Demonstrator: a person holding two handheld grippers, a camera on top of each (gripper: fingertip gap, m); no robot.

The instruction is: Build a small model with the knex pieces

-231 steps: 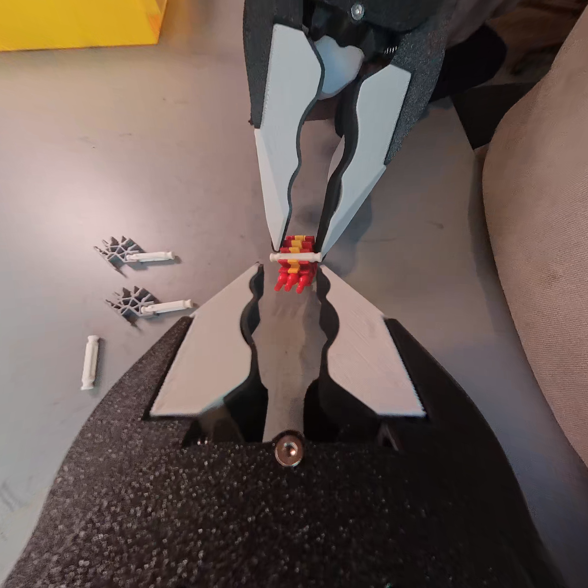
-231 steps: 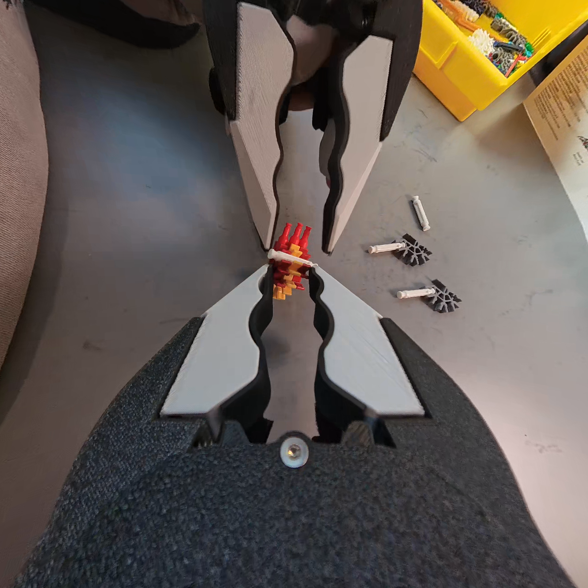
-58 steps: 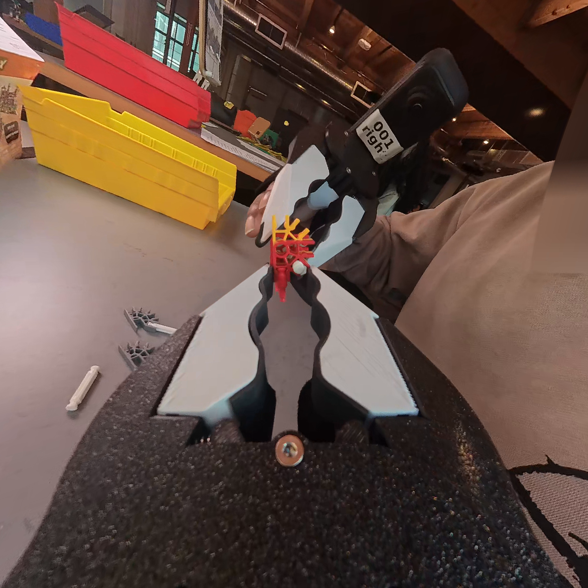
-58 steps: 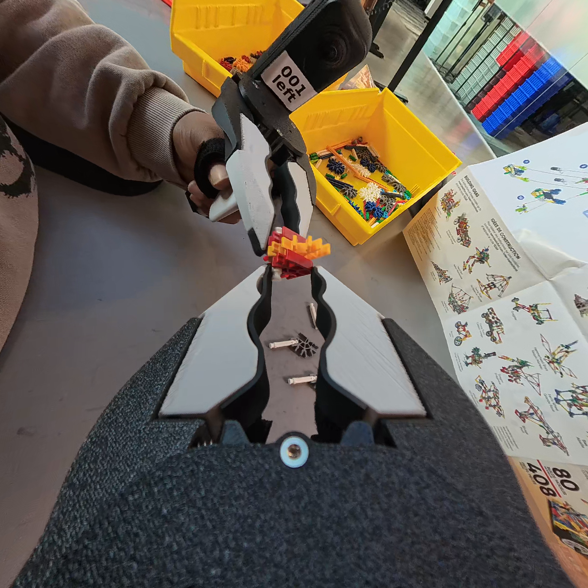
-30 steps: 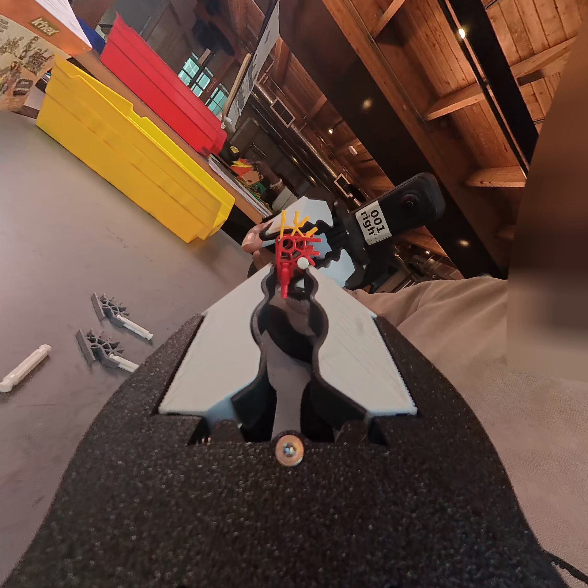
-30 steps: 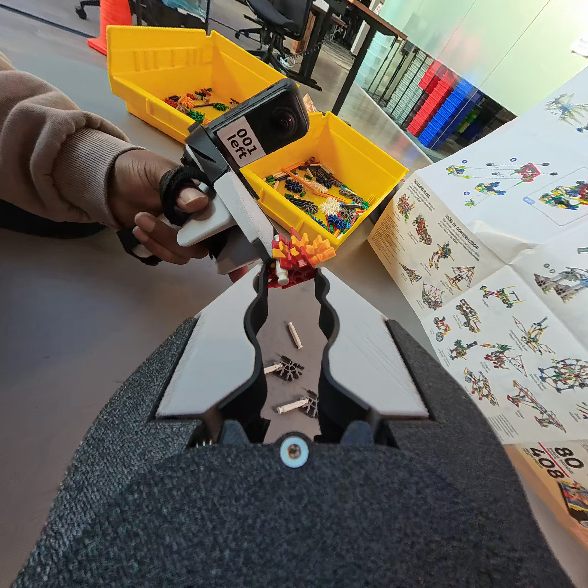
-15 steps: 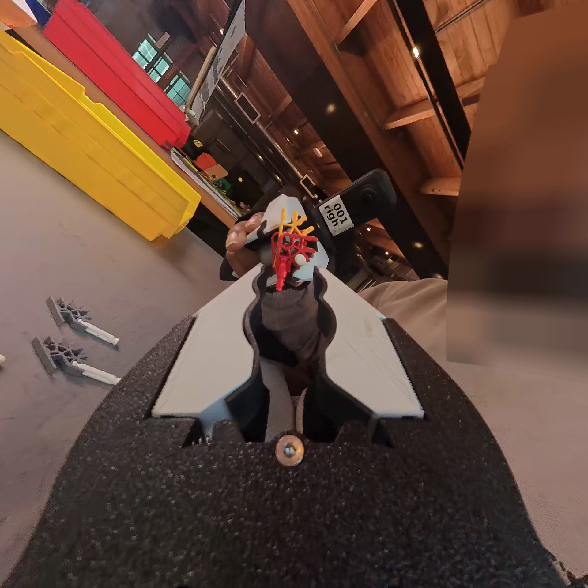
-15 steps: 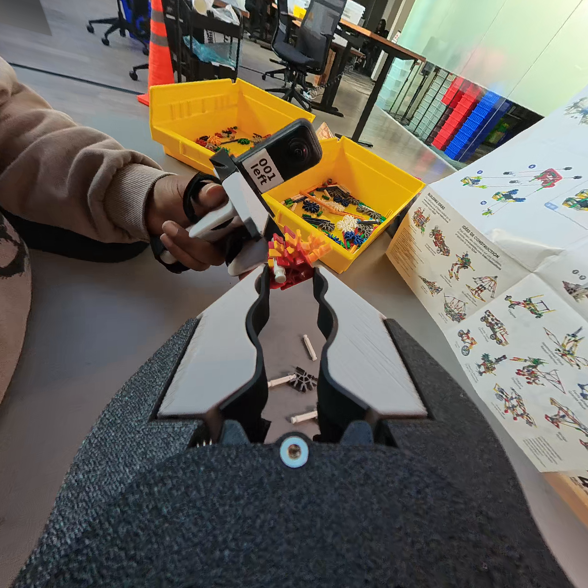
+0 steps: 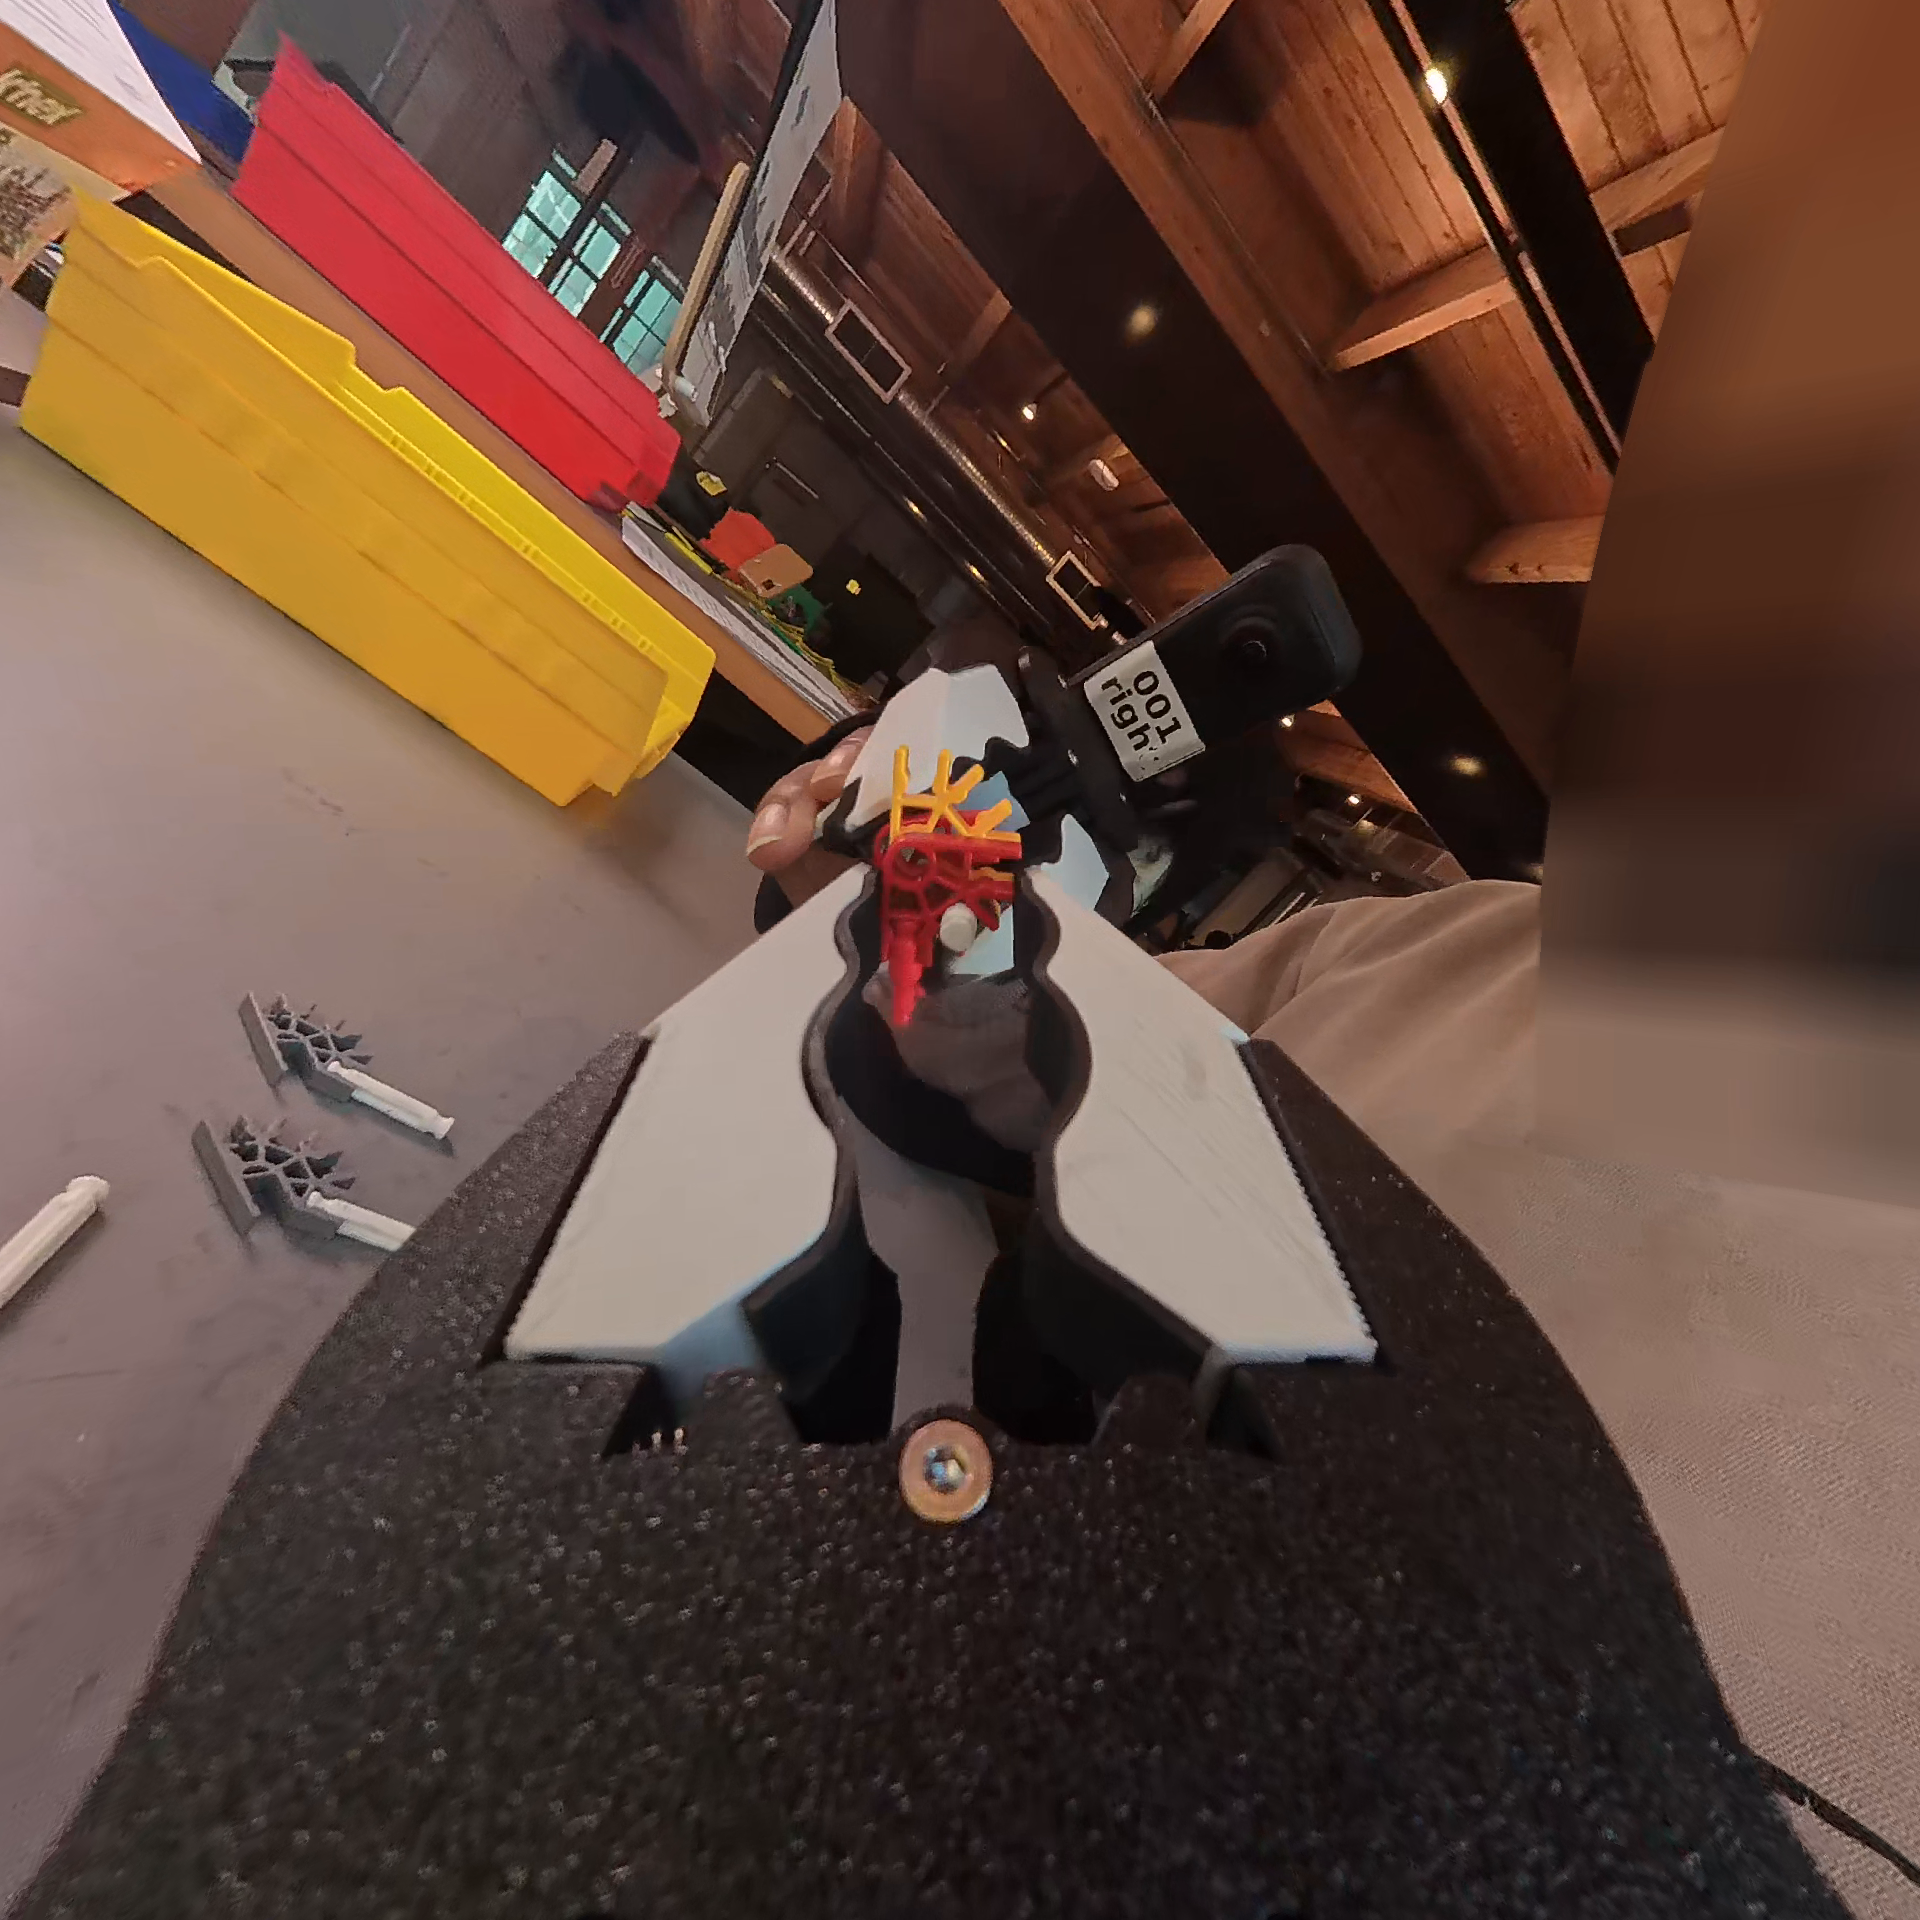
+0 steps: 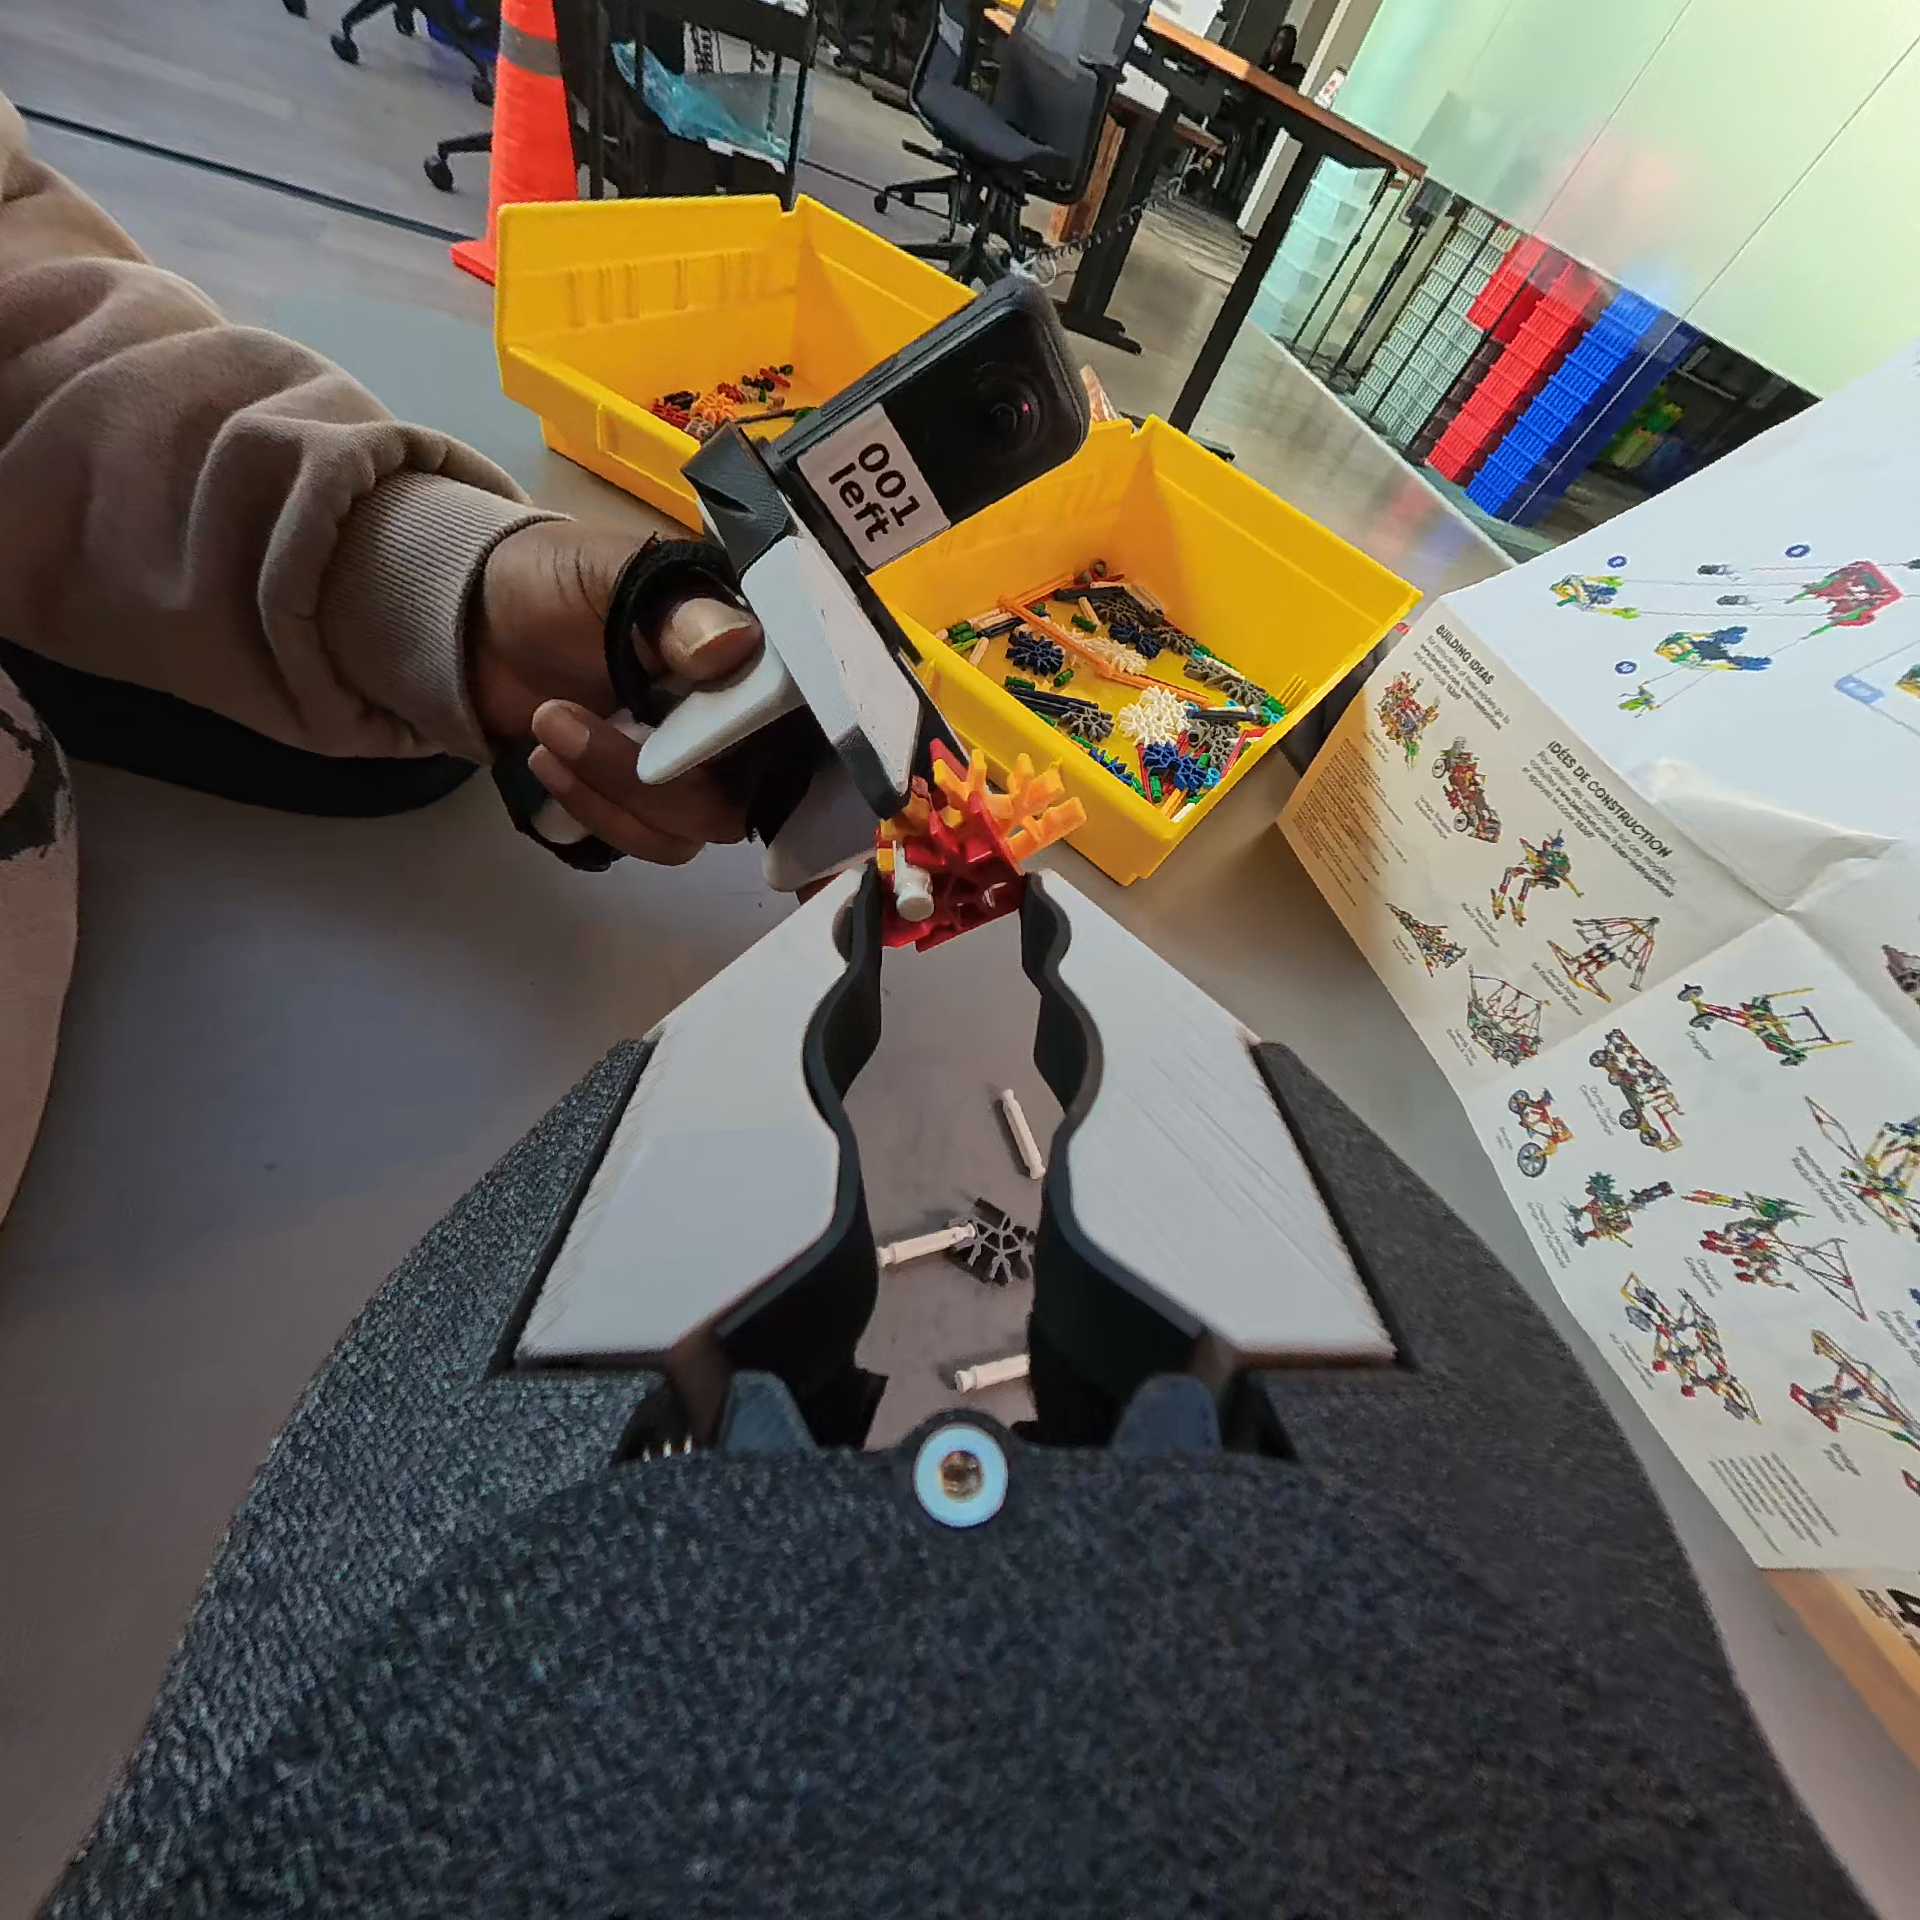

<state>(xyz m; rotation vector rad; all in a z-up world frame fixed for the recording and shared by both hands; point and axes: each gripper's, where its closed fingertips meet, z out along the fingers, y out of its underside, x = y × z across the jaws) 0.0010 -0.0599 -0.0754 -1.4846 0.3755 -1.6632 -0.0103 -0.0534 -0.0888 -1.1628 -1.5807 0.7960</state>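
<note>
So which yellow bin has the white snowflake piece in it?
The nearer yellow bin, just behind the red and orange connector cluster. A white snowflake connector lies among its mixed pieces. The farther yellow bin shows no white snowflake.

Beyond the far edge of my grey table (image 10: 260,1039) I see a pale floor (image 10: 260,125), an orange traffic cone (image 10: 530,125), black office chairs (image 10: 987,114) and a long wooden desk (image 10: 1278,114). Stacked red and blue bins (image 10: 1538,384) stand against a frosted green glass wall (image 10: 1662,156). Overhead run wooden beams (image 9: 1403,312) with small ceiling lamps (image 9: 1439,83).
</note>
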